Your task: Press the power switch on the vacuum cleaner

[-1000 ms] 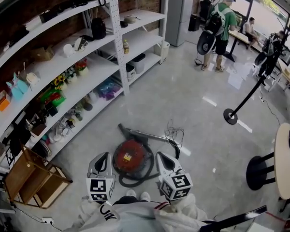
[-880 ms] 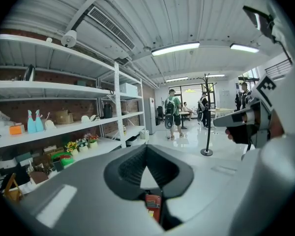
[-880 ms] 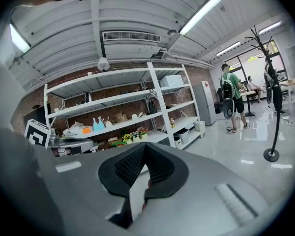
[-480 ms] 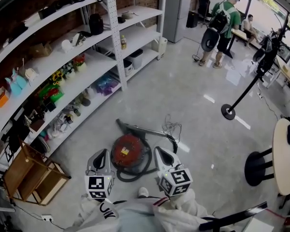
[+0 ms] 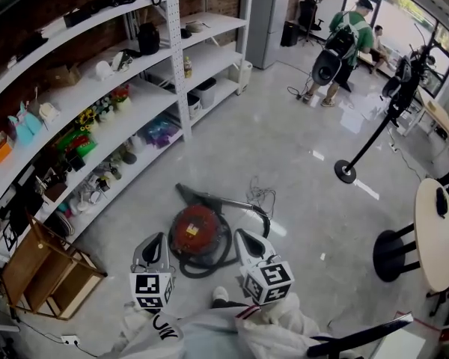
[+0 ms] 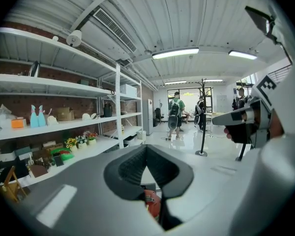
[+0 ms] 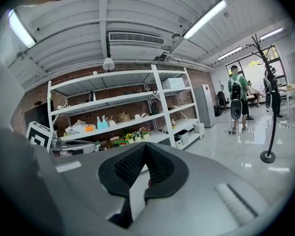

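Observation:
A round red vacuum cleaner (image 5: 197, 230) sits on the grey floor just ahead of my feet. Its dark hose (image 5: 209, 264) curls round its near side, its wand (image 5: 224, 203) lies behind it, and a loose cord (image 5: 262, 195) lies at the back right. My left gripper (image 5: 158, 239) hangs at the vacuum's near left, above the floor, and my right gripper (image 5: 242, 235) at its near right. Neither touches the vacuum. Both are shut with nothing in them, as the left gripper (image 6: 146, 149) and right gripper (image 7: 145, 145) views show. A bit of the red body (image 6: 151, 203) shows below the left jaws.
White shelving (image 5: 127, 103) with several small items runs along the left. A wooden crate (image 5: 41, 275) stands at the near left. To the right are a coat stand's base (image 5: 345, 173), a round table (image 5: 436, 234) and a stool base (image 5: 393, 256). A person with a backpack (image 5: 343, 40) stands far off.
The head view has drifted forward, so the vacuum sits a little higher between the grippers. Both grippers keep their places beside it. The far person has stepped slightly away.

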{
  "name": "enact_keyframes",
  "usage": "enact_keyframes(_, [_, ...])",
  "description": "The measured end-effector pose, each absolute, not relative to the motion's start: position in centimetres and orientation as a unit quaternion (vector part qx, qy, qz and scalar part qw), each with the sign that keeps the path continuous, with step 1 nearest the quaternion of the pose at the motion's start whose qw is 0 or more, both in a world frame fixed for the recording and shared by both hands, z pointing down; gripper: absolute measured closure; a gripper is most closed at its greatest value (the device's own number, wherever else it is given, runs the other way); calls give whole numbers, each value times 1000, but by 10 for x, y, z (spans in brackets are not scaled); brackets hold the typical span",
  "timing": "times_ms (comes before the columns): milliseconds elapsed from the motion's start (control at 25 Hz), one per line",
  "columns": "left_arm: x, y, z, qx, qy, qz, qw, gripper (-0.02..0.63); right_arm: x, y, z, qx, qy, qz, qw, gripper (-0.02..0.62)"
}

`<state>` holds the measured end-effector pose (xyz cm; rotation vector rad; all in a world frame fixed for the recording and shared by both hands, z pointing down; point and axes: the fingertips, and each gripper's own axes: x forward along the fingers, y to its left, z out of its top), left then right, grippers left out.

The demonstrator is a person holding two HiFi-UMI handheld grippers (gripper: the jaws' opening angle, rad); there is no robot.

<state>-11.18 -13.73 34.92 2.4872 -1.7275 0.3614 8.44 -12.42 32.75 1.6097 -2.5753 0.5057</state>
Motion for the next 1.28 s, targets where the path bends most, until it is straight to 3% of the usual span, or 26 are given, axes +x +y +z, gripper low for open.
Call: enact_keyframes(1280, [-184, 52, 351, 839, -532, 106, 36, 606, 18, 68, 330, 569, -808, 153, 22, 595])
